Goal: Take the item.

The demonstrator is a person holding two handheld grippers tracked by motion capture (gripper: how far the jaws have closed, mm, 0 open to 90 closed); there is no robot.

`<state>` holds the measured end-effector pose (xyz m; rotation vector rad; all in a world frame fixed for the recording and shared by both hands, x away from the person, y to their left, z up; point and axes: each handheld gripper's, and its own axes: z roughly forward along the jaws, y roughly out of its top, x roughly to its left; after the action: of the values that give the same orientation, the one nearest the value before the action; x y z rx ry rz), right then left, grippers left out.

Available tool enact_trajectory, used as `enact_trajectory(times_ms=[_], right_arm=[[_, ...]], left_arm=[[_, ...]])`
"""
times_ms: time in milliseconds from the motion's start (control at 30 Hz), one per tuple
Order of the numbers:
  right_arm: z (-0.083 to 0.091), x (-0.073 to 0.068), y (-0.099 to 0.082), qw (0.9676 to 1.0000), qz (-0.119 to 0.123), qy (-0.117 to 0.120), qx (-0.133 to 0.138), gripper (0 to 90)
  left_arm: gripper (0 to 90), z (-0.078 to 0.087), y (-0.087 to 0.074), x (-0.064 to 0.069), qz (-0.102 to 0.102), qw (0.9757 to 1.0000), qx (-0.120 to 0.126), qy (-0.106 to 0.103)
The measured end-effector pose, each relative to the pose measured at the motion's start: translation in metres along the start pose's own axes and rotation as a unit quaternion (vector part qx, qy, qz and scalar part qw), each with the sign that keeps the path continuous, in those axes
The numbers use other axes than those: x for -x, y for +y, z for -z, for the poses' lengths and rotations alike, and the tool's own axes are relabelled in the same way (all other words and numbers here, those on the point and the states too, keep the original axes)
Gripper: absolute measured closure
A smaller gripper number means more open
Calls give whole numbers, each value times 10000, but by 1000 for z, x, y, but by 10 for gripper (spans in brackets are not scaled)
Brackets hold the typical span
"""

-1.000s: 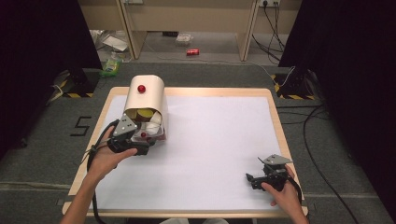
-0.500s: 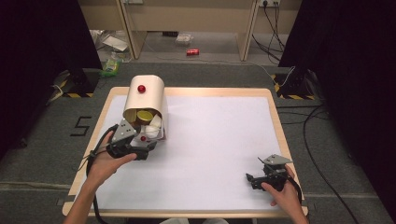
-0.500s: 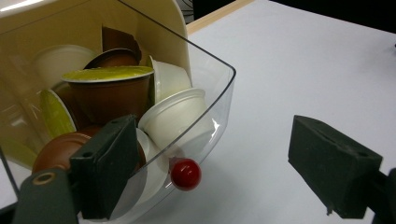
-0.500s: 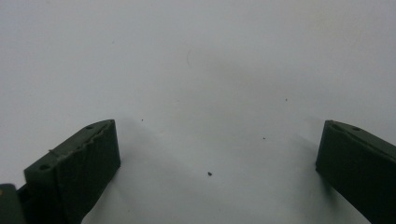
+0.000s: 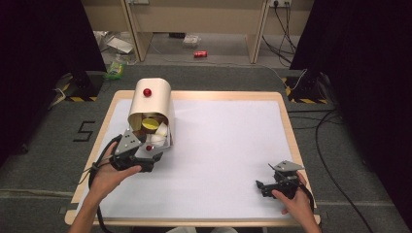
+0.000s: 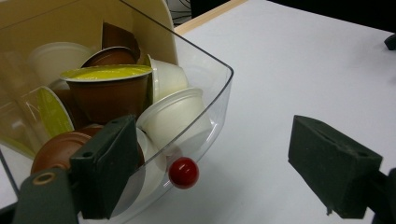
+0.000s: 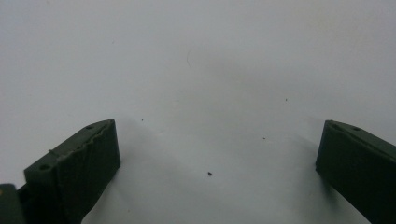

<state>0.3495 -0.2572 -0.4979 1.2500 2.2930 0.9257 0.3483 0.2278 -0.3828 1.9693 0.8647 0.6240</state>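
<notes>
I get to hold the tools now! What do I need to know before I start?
Left tool: open, jaws either side of the small red ball knob on the clear plastic drawer, not pinching it yet.
Right tool: open, holding nothing, resting on the white table sheet near the right front corner.
Things: the drawer is pulled out of the cream rounded box and is full of coffee capsules, brown, white and yellow-lidded.
Done: drawer open.
Left: probably grip the knob, or pick capsules out.
</notes>
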Motion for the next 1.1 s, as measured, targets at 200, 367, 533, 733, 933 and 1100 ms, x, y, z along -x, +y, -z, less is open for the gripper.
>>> enact_trajectory(times_ms=[200,367,533,733,933,1100], right_arm=[[0,0,0,10000,1,-1,0,2],[0,0,0,10000,0,-1,0,2],[0,0,0,10000,1,0,0,2],[0,0,0,10000,0,1,0,2],[0,0,0,10000,-2,0,-1,2],[0,0,0,10000,0,1,-1,2]], left_arm=[[160,2,-2,3,-22,10000,-32,-16],[160,4,-4,6,-21,10000,-29,-5],[161,5,-6,9,-19,10000,-45,-12],[160,6,-8,10,-2,10000,-36,-19],[160,7,-10,12,27,10000,-17,-41],[164,8,-11,12,44,10000,-19,-60]])
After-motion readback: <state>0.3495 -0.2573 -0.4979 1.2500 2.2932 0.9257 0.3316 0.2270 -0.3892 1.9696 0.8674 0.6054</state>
